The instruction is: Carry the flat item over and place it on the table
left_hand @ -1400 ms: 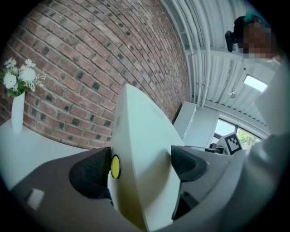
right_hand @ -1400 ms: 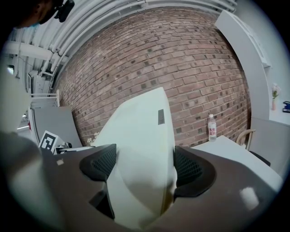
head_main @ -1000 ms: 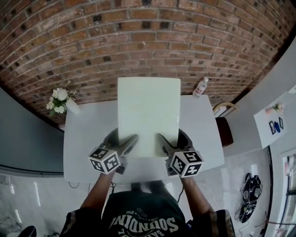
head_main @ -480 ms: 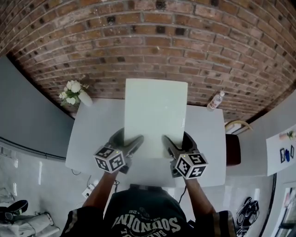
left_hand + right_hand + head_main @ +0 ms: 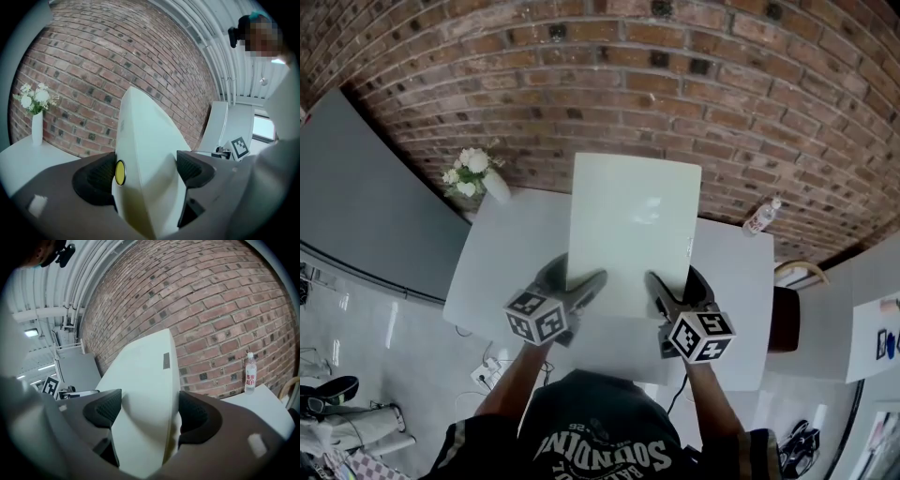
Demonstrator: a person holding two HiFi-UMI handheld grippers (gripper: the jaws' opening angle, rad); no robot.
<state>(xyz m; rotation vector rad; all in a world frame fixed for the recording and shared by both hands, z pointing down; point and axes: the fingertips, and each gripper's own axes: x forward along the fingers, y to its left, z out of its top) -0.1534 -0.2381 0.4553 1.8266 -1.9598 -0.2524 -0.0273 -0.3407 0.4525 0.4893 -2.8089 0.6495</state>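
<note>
A pale, flat white board (image 5: 633, 230) is held out level above the white table (image 5: 502, 262). My left gripper (image 5: 581, 286) is shut on the board's near left edge. My right gripper (image 5: 661, 291) is shut on its near right edge. In the left gripper view the board (image 5: 145, 154) runs away between the two dark pads (image 5: 101, 176), with a small yellow dot at the left pad. In the right gripper view the board (image 5: 147, 380) fills the gap between the pads (image 5: 199, 416). The board hides the middle of the table.
A white vase of white flowers (image 5: 478, 173) stands at the table's far left corner, and a clear water bottle (image 5: 761, 217) at the far right. A brick wall (image 5: 609, 84) rises behind the table. A chair (image 5: 792, 300) sits at the right, and a grey panel (image 5: 366, 206) at the left.
The view has swung so the table, vase and bottle have slid right and down. The board stays gripped by both grippers and now reaches further over the table.
</note>
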